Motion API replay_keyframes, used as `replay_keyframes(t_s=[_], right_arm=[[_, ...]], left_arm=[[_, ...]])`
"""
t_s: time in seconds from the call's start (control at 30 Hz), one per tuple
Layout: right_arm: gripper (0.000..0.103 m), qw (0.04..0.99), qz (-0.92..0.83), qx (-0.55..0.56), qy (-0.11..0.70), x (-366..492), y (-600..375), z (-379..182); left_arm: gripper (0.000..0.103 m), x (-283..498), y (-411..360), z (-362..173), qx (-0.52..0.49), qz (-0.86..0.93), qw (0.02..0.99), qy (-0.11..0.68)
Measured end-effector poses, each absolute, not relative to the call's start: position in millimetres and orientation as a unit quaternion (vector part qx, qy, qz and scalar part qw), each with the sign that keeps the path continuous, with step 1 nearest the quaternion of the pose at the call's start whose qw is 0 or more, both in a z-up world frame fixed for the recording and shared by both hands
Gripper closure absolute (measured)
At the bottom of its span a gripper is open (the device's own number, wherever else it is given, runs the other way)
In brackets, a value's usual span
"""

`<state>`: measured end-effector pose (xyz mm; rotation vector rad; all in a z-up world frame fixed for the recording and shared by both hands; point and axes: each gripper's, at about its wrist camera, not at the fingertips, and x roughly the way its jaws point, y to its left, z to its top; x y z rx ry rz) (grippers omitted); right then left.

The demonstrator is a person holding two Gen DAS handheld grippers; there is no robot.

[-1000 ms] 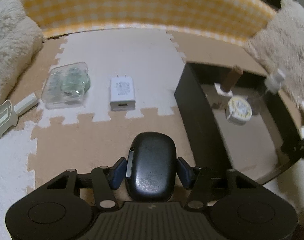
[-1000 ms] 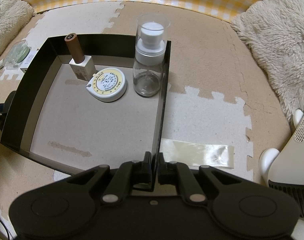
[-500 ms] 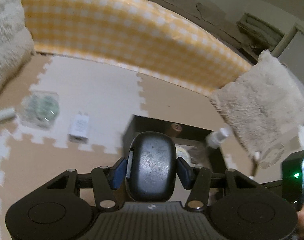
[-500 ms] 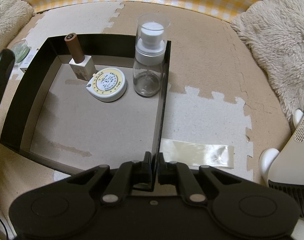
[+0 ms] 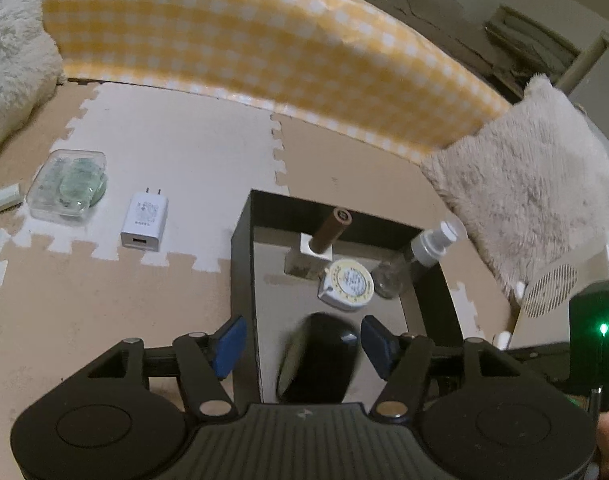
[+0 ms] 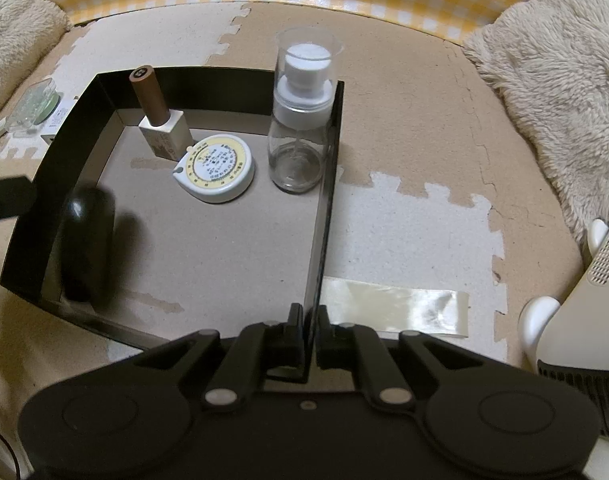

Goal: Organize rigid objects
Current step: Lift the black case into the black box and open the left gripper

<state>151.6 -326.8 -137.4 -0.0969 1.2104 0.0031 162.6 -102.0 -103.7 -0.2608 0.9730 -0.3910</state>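
left gripper (image 5: 302, 346) now gapes, black case (image 5: 318, 358) released into black box (image 6: 326, 184) that right gripper (image 6: 304, 334) pinches

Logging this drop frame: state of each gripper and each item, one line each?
left gripper: open, fingers clear of case
right gripper: shut on tray wall
black case: released, blurred, in tray
tray: held
spray bottle: upright, capped
nail polish: upright
tape measure: flat

Case (image 6: 88, 240) in tray (image 6: 328, 184); charger (image 5: 144, 222) left, outside
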Motion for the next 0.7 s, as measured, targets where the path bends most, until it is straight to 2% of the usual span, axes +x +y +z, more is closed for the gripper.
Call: replay_keyframes(t_s=[0.13,0.43,0.63,0.7], right_arm=[[0.097,0.821,0.002,-0.045,0.569,151,-328,-138],[0.097,0.821,0.002,-0.046,0.569,151,-327,-137],[0.097,0.821,0.002,-0.046,0.569,152,-327,-137],[0.097,0.821,0.002,-0.046,0.569,152,-327,-137]], left_arm=[[0.037,159,-107,-105,-0.107,-0.192,0.853,0.474],[0.027,152,-119,-102,-0.075,-0.207,0.849,0.48],[0.017,148,-123,-100,-0.06,-0.212,0.85,0.479],[0.008,147,-124,-98,-0.056,-0.212,0.851,0.477]])
